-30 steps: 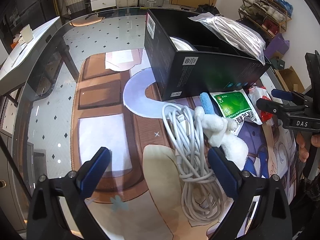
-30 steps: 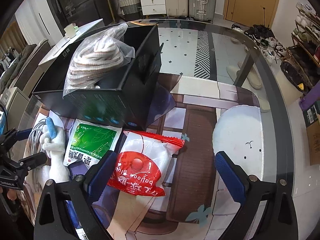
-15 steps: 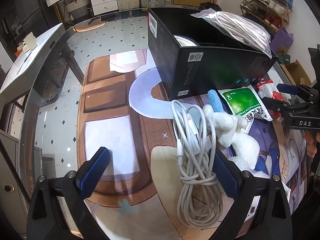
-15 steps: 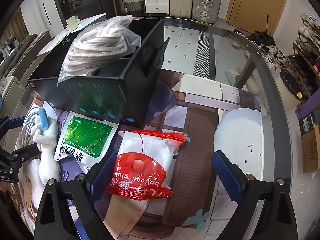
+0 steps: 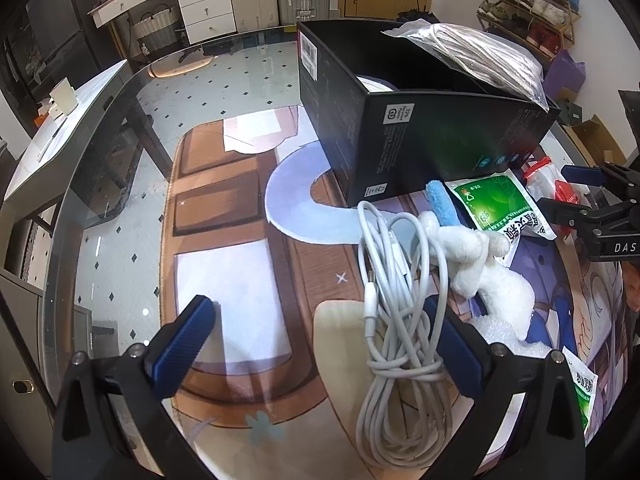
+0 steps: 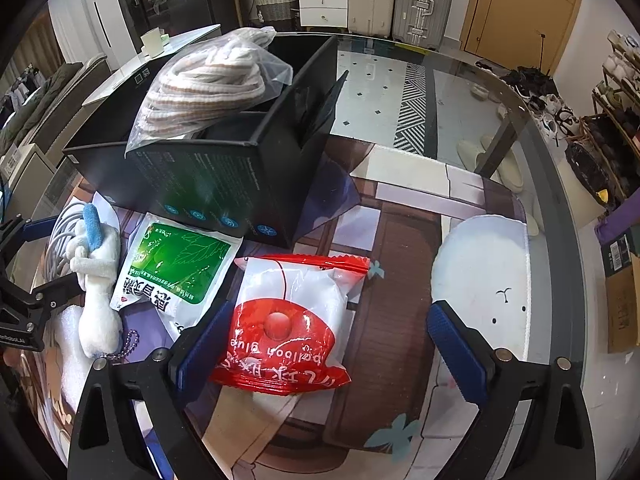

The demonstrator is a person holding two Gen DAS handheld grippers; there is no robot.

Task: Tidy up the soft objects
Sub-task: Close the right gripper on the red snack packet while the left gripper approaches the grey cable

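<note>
A black open box stands on the glass table with a clear bag of striped cloth resting on its rim. A coiled white cable, a white plush toy with a blue part, a green packet and a red-and-white packet lie in front of it. My left gripper is open above the cable's near end. My right gripper is open over the red packet.
A printed mat lies under the glass top. White foam and another green packet lie by the plush. The table's curved edge runs at the right. Furniture and shoe racks stand beyond.
Both grippers have drawn back and risen slightly. The objects have not moved, and both grippers stay open.
</note>
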